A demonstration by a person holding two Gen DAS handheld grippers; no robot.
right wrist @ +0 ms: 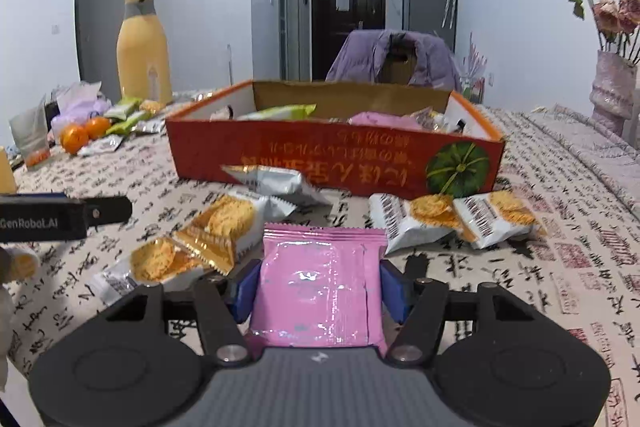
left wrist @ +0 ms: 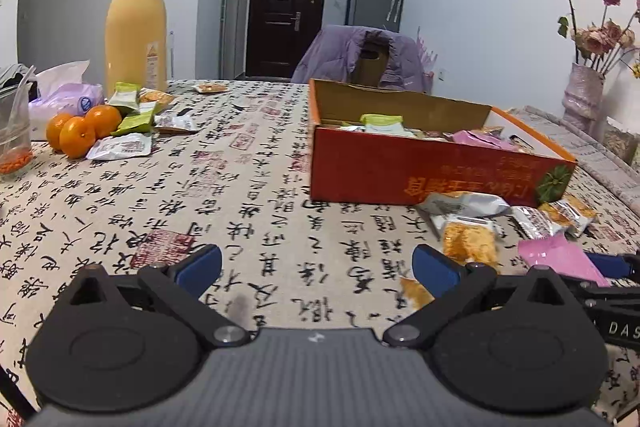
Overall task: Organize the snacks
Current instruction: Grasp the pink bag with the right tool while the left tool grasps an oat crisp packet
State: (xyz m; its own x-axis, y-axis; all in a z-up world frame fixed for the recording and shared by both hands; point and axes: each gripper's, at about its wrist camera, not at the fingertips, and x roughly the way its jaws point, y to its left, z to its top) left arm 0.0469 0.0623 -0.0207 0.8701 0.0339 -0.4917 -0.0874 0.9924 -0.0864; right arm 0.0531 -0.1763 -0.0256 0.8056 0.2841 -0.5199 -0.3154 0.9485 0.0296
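- holding the pink packet (right wrist: 320, 283) in my right gripper (right wrist: 322, 285): the two blue pads (right wrist: 245, 291) press on its left and right edges, so the jaws stand narrow and clamped on it, not wide.
- the packet's long axis runs from 6 o'clock to 12 o'clock in the right wrist view, its crimped top edge pointing away from me toward the orange box (right wrist: 460, 137).
- the box lies at 12 o'clock from the held packet, near but apart, with its long side running 9 to 3 o'clock across my path; its front wall faces me and the top is open.
- inside it i see a green packet (right wrist: 280, 111) and another pink one, so i judge the coming move as a lift over the front wall, then a release.
- between packet and box lie loose cracker packets (right wrist: 224, 223) at 11 o'clock and 1 o'clock; i would have to clear them on the way up.
- my left gripper (left wrist: 316, 269) stands wide, nothing between its pads, over bare tablecloth (left wrist: 160, 187).
- from the left gripper the box sits at 1 o'clock, farther off; the right hand is the nearer one and already loaded.
- oranges (left wrist: 80, 133) and more packets wait at 10 o'clock by the yellow flask (left wrist: 136, 27), well apart from both grippers.
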